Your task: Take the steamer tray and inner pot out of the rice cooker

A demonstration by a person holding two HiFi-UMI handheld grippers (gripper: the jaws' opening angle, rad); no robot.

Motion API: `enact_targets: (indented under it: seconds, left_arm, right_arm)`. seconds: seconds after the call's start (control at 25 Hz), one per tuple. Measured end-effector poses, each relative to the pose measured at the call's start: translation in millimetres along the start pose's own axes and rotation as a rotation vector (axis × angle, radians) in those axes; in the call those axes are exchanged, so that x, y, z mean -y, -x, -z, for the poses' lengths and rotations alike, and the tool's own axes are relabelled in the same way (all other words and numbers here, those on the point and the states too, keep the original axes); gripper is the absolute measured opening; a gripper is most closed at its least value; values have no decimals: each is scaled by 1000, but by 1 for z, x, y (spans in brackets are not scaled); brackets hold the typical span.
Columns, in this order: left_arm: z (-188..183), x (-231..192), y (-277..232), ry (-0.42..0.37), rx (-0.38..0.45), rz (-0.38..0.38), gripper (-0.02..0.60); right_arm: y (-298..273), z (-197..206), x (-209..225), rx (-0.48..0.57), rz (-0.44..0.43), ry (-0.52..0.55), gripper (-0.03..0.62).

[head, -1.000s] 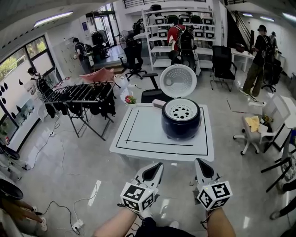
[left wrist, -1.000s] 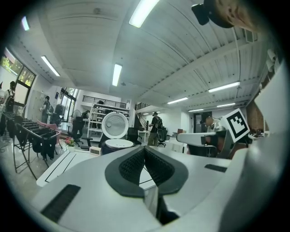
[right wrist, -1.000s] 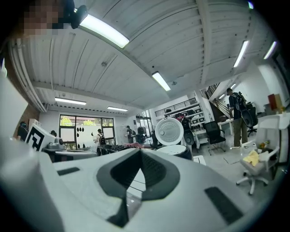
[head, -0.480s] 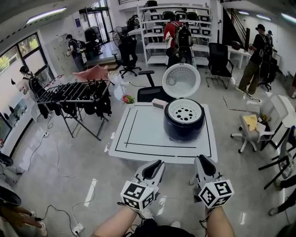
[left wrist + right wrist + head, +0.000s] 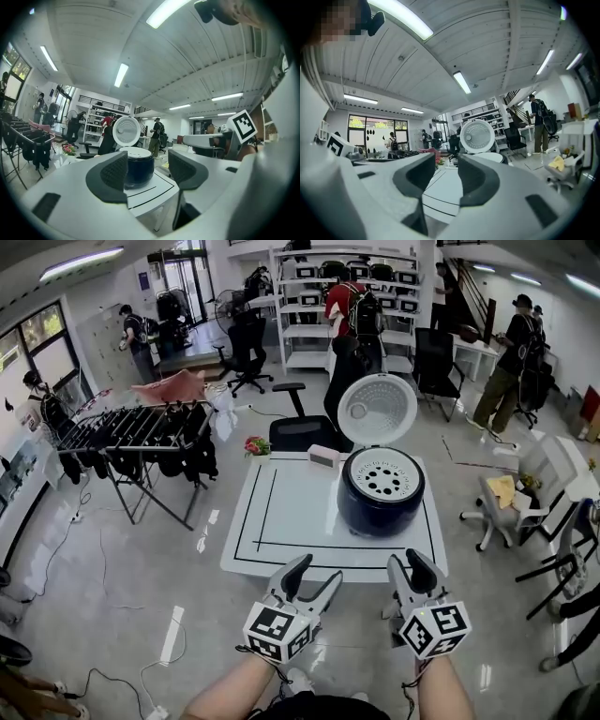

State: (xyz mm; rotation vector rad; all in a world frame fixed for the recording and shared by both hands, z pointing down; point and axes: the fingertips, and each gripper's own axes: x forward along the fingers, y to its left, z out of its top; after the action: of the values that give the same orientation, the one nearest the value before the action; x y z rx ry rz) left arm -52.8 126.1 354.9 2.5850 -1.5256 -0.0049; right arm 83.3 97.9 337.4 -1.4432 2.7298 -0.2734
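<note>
The dark blue rice cooker point(image 5: 380, 505) stands on the right half of the white table point(image 5: 281, 521), its round white lid point(image 5: 377, 410) standing open. The white perforated steamer tray point(image 5: 382, 475) sits in its top; the inner pot is hidden below it. Both grippers hover in front of the table's near edge, short of the cooker. My left gripper point(image 5: 317, 571) is open and its jaws have just been opening, with nothing between them. My right gripper point(image 5: 410, 562) is open too, also just opened and empty. The left gripper view frames the cooker point(image 5: 138, 167) between the fingers point(image 5: 115, 169). In the right gripper view the lid point(image 5: 477, 136) shows past the fingers point(image 5: 474, 178).
A small white box point(image 5: 323, 457) lies on the table's far edge. A black office chair point(image 5: 302, 430) stands behind the table, a clothes rack point(image 5: 145, 432) to the left, a white chair point(image 5: 506, 507) to the right. Several people stand by the shelves point(image 5: 319, 306) at the back.
Both grippers went from shut to open. They and the head view have moved closer to the table, which now reaches nearly to the fingertips.
</note>
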Motion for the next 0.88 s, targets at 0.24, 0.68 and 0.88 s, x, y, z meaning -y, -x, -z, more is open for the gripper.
enact_targets:
  seconds: [0.24,0.68,0.88]
  left_arm:
    - [-7,-41,3,-21,-7,24,283]
    - [-14,-76,-8,-10,-18,44,295]
    - [-11,-85,-31,-17,-14,45,296]
  right_arm:
    - [-34,-2,-14,3,38,28,143]
    - [-70,-10,-14,-10,92,89,209]
    - [-89,-8,6,-20,103,132,230]
